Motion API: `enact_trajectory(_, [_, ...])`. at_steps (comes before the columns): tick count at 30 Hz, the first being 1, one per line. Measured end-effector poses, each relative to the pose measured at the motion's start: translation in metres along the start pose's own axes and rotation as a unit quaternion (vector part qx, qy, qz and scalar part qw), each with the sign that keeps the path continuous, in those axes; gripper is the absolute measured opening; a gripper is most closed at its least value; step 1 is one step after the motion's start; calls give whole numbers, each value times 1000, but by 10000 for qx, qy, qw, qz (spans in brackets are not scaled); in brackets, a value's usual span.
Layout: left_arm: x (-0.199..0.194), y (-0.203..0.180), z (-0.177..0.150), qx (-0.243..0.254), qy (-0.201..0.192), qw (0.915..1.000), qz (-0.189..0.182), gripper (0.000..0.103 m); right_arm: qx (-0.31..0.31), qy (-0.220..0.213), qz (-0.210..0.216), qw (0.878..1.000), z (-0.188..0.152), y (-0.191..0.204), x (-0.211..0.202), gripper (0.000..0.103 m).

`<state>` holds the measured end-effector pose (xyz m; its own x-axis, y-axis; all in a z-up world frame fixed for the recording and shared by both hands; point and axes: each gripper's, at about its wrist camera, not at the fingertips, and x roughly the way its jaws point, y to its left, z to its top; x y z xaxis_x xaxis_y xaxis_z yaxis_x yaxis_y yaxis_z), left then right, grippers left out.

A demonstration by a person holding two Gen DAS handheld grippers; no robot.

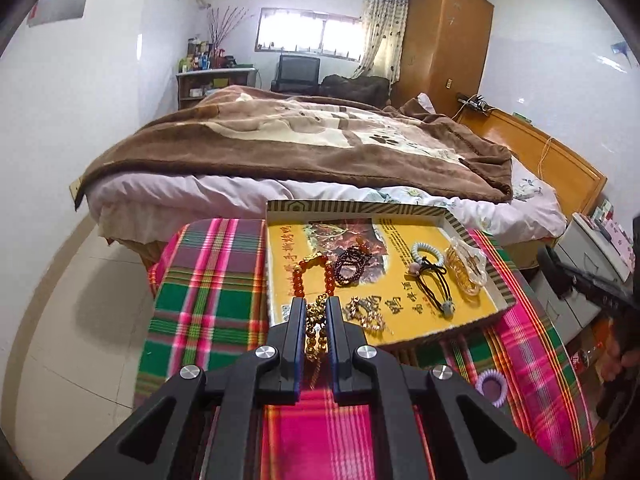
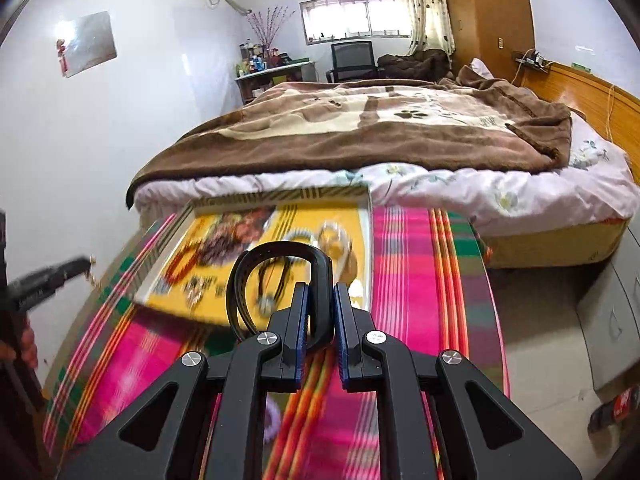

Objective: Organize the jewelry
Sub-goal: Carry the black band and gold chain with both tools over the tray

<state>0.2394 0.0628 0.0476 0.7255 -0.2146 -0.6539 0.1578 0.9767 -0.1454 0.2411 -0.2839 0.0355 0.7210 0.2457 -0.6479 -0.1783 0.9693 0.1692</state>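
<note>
Bright pink, green and orange plaid cloth [image 1: 208, 280] is covering the low surface I am working over, with a bed under a fuzzy brown blanket [image 1: 280, 140] lying beyond it. On the cloth I am seeing a shallow yellow cardboard tray with a striped rim [image 1: 360, 206]. Inside it are lying an orange bead bracelet [image 1: 298, 280], a dark maroon bead bracelet [image 1: 348, 266], a pale blue coiled hair tie [image 1: 428, 254], a black cord hair tie [image 1: 434, 284], a clear amber glassy piece [image 1: 466, 270] at the far right and some small sparkly pieces [image 1: 366, 312] near the front edge. My left gripper [image 1: 316, 308] is pinching a strand of shiny gold beads [image 1: 314, 332] between narrowly set black fingers, right at the tray's near edge; the strand is hanging down between them. A lilac coiled hair tie [image 1: 492, 388] is resting on the cloth, nearer and to the right.

My right gripper [image 2: 320, 300] is clamping a glossy black curved band [image 2: 280, 280], a smooth arch rising above the fingers just in front of the tray. That view is smearing with blur, so the tray's contents are hard to make out there.
</note>
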Motion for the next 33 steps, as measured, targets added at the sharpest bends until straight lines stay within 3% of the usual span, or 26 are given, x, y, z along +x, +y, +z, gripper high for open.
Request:
enact_trajectory(8, [51, -6, 9, -102, 210, 9996, -177, 10, -149, 291, -325, 9989, 49, -7, 73, 13])
enact_trajectory(19, [86, -3, 30, -130, 218, 9995, -176, 10, -240, 672, -426, 9965, 75, -13, 140, 13])
enact_trajectory(33, [109, 5, -12, -87, 863, 9962, -61, 10, -250, 1238, -636, 9900, 85, -30, 191, 13])
